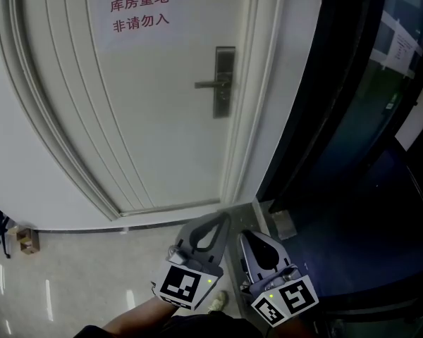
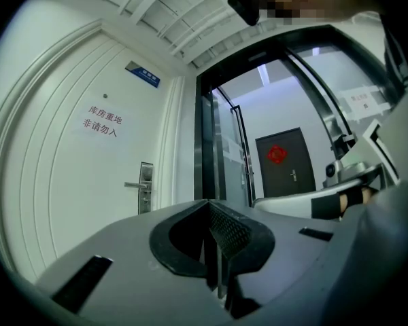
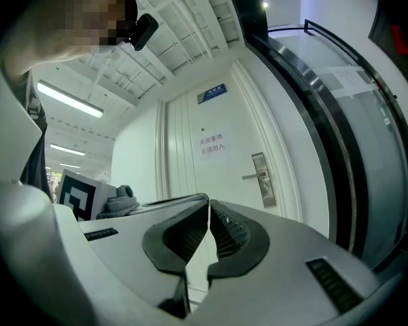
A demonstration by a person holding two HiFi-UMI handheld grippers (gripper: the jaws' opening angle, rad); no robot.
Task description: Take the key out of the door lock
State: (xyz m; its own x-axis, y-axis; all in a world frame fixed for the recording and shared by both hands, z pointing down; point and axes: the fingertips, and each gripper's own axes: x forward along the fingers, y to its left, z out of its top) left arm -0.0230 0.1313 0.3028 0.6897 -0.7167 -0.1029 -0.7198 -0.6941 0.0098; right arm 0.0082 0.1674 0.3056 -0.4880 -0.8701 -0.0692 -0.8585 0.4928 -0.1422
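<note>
A white door faces me, with a metal lock plate and lever handle on its right side. The same lock plate is small in the left gripper view, and the lock plate appears in the right gripper view. No key can be made out at this distance. Both grippers hang low near my body, well back from the door. My left gripper is shut with nothing in it, and so is my right gripper. The jaw tips of each gripper meet.
A paper sign with red characters is stuck on the door. Dark glass doors with a black frame stand to the right. A small box sits on the tiled floor at the left wall.
</note>
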